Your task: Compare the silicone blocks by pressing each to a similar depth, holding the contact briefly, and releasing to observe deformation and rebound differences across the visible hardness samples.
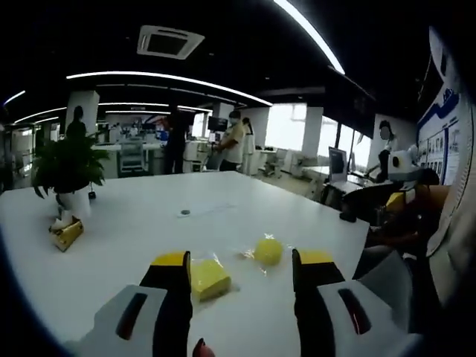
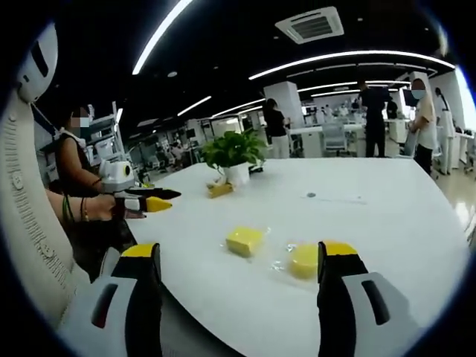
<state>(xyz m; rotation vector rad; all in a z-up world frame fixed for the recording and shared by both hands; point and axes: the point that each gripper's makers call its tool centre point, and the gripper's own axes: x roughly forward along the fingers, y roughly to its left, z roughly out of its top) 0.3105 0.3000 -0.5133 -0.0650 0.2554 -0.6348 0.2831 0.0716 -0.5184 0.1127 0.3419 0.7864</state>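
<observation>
Two yellow silicone samples in clear wrapping lie on the white table (image 2: 387,223). The square block (image 1: 210,277) (image 2: 244,240) is on the left, the round one (image 1: 268,251) (image 2: 303,260) to its right. My left gripper (image 1: 242,262) hovers open just short of them; its left jaw hides the square block's near corner. My right gripper (image 2: 238,256) is also open above the table's near edge, and its right jaw covers the round sample's edge. Neither gripper touches a sample. In the right gripper view, the left gripper (image 2: 152,201) reaches in from the left, held in a person's hand.
A potted plant (image 1: 67,167) (image 2: 234,152) stands at the table's far side beside a small yellow packet (image 1: 67,233) (image 2: 220,190). A small dark disc (image 1: 184,213) (image 2: 311,195) lies mid-table. A white chair back (image 2: 30,223) rises close at the left. People stand in the office behind.
</observation>
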